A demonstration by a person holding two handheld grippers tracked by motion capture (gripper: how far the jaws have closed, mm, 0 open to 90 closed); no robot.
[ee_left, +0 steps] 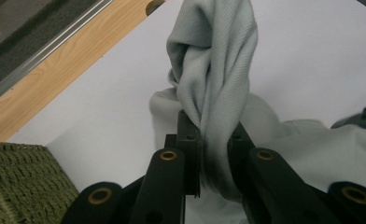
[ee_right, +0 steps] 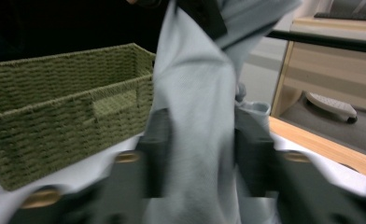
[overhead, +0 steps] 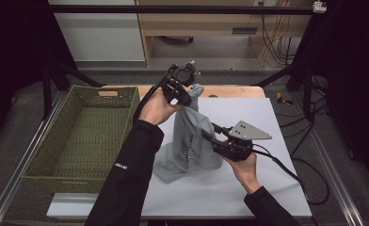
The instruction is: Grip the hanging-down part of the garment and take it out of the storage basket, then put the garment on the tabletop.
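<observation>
A light grey garment [overhead: 189, 141] hangs in a twisted column from my left gripper [overhead: 185, 96], its lower part pooled on the white table top [overhead: 253, 117]. In the left gripper view the jaws of my left gripper [ee_left: 214, 131] are shut on a bunched fold of the garment [ee_left: 214, 60]. My right gripper [overhead: 208, 134] reaches in from the right at mid-height of the hanging cloth. In the right gripper view the jaws of my right gripper [ee_right: 202, 123] stand apart with the garment [ee_right: 195, 93] hanging between them. That view is blurred.
A green woven basket [overhead: 46, 141] stands at the left of the table, seen side-on as the basket [ee_right: 55, 112] in the right gripper view. The table's wooden edge [overhead: 229, 91] runs along the far side. A desk and cables lie beyond.
</observation>
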